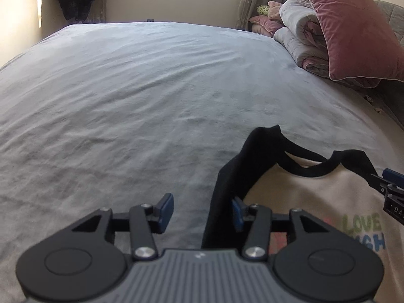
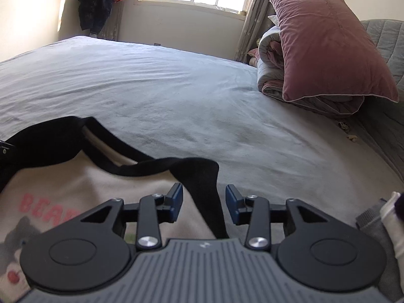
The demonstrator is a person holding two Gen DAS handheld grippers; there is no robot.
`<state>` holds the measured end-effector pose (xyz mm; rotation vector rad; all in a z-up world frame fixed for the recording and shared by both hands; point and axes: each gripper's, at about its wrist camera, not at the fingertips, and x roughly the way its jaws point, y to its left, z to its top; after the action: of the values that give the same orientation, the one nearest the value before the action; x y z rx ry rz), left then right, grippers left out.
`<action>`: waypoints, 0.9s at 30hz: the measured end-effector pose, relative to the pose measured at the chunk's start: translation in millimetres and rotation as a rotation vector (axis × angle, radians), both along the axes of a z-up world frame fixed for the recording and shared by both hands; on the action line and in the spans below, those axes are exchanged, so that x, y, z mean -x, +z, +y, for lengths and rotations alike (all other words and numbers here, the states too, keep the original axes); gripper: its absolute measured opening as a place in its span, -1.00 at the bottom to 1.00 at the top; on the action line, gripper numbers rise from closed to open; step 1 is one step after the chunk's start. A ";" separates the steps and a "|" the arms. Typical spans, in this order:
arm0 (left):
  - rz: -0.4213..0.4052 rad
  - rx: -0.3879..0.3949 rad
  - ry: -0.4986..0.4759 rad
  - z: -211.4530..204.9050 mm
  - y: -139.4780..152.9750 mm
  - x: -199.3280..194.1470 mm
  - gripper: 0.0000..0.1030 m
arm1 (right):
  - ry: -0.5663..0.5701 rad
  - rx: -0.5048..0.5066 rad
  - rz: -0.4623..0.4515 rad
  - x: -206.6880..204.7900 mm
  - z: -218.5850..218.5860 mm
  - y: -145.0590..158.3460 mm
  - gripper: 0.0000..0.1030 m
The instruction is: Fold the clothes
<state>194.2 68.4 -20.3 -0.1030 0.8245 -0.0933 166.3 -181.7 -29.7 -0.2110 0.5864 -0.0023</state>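
Note:
A cream shirt [image 1: 315, 197] with black sleeves, a black collar and a colourful print lies face up on the bed; the right wrist view also shows the shirt [image 2: 75, 181]. My left gripper [image 1: 202, 210] is open, and the shirt's black shoulder [image 1: 227, 176] runs between its jaws beside the right pad [image 1: 237, 213]. My right gripper [image 2: 204, 199] is open too, with the other black shoulder strip [image 2: 209, 197] lying loose between its pads. Part of the right gripper [image 1: 388, 184] shows at the left wrist view's right edge.
The bed's grey sheet [image 1: 139, 88] stretches far ahead. A pink pillow [image 2: 328, 48] leans on a folded duvet [image 2: 270, 75] at the back right. A dark garment [image 2: 101, 2] hangs on the far wall by the window. Grey and white cloth [image 2: 378, 224] lies at the right edge.

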 end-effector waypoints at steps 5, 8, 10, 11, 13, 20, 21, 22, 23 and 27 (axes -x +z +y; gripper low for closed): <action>0.056 -0.020 -0.021 1.8 3.4 44.1 0.04 | 0.004 -0.054 0.017 41.7 -10.2 9.4 -0.20; 0.081 -0.039 -0.041 1.1 4.2 69.5 0.04 | -0.002 -0.093 0.030 64.6 -17.0 13.3 -0.20; 0.093 -0.048 -0.053 0.6 3.9 85.5 0.04 | -0.009 -0.112 0.037 79.3 -20.5 15.1 -0.20; 0.096 -0.051 -0.057 0.2 3.9 92.9 0.04 | -0.012 -0.122 0.041 86.7 -22.2 16.0 -0.20; 0.104 -0.050 -0.065 0.9 3.5 109.1 0.04 | -0.021 -0.135 0.048 100.5 -25.4 17.1 -0.20; 0.140 0.009 -0.072 5.8 -4.8 164.5 0.03 | -0.138 -0.205 0.047 145.1 -52.4 13.7 -0.20; 0.144 0.015 -0.075 6.1 -6.8 171.2 0.03 | -0.152 -0.214 0.052 150.7 -57.7 12.0 -0.20; 0.140 0.011 -0.080 6.3 -8.8 177.6 0.03 | -0.165 -0.222 0.055 155.4 -62.4 10.3 -0.20; 0.133 0.005 -0.086 6.5 -10.7 183.8 0.03 | -0.175 -0.234 0.060 160.8 -67.0 7.9 -0.20; 0.139 0.040 -0.105 13.9 -13.8 203.1 -0.10 | -0.174 -0.311 0.138 177.4 -81.2 -4.0 -0.20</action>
<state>-8.9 82.3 -34.1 -0.1051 0.9671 -0.2033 -11.1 -262.8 -33.6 0.1434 0.7324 -0.0646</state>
